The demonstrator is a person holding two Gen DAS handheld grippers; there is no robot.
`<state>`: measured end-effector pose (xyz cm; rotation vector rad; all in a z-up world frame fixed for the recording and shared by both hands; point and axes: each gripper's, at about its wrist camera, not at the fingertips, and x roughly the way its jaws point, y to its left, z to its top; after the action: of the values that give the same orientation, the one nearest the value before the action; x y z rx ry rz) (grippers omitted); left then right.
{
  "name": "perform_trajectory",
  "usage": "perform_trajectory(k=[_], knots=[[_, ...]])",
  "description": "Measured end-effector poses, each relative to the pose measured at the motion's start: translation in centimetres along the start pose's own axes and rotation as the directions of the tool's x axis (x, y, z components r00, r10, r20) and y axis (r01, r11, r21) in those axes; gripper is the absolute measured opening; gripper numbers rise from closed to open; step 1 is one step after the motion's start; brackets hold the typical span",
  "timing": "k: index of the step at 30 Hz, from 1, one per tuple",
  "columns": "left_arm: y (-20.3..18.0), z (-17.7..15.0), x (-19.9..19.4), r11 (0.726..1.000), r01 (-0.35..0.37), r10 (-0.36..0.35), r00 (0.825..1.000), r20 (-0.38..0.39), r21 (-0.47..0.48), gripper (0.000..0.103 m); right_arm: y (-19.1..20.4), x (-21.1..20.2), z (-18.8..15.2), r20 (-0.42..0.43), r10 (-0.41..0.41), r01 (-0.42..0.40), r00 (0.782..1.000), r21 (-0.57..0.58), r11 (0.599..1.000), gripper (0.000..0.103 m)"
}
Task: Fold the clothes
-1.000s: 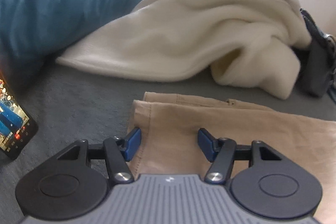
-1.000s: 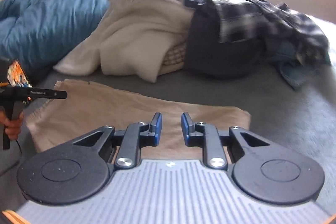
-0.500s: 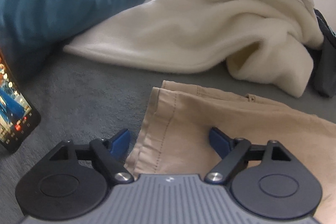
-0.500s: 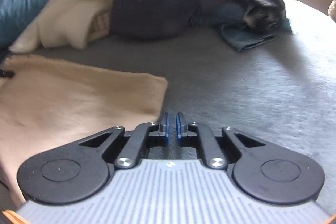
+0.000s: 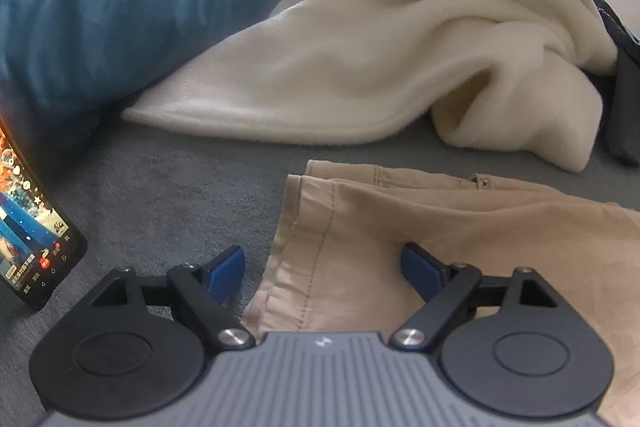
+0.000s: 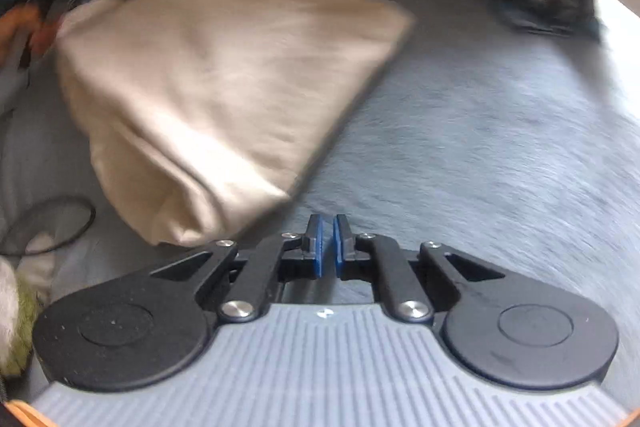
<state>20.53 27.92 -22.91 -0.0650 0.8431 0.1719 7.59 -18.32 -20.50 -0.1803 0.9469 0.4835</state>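
While folded flat, tan trousers (image 5: 460,227), stitched hem

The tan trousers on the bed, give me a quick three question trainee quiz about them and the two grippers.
1. True or false: the left gripper is clamped on the tan trousers.
2. Which gripper has its fingers together? A left, B right.
3. What glowing thing stands left of the trousers?

Key: 1 false, its fingers stand wide, straddling the hem. 2 B, the right gripper, holding nothing. 3 a phone.
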Motion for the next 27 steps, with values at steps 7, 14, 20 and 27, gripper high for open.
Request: perform_trajectory(k=[7, 14, 20, 27], knots=[[-0.4, -0.1, 0.0, 1.0, -0.014, 0.014, 1.0, 0.018, 0.027, 0.088, 6.4, 0.3, 1.8, 0.067, 0.149, -0.14, 0.986, -0.125, 0.982, 0.005], [-0.1, -0.2, 0.2, 1.0, -0.003, 0.003, 1.0, 0.024, 0.027, 0.088, 6.6, -0.2, 0.0, 0.006, -0.026, 0.027, 1.0, -0.121, 0.992, 0.005], [0.1, -0.3, 0.1, 1.0, 0.006, -0.007, 1.0, 0.024, 0.028, 0.088, 8.6, -1.7, -0.6, -0.003, 0.025, -0.025, 1.0, -0.13, 0.991, 0.006], [-0.1, -0.4, 0.2, 0.999, 0.004, -0.005, 1.0, 0.03, 0.035, 0.089, 10.7, 0.9, -0.6, -0.022, -0.04, 0.036, 0.999, -0.164, 0.986, 0.005]])
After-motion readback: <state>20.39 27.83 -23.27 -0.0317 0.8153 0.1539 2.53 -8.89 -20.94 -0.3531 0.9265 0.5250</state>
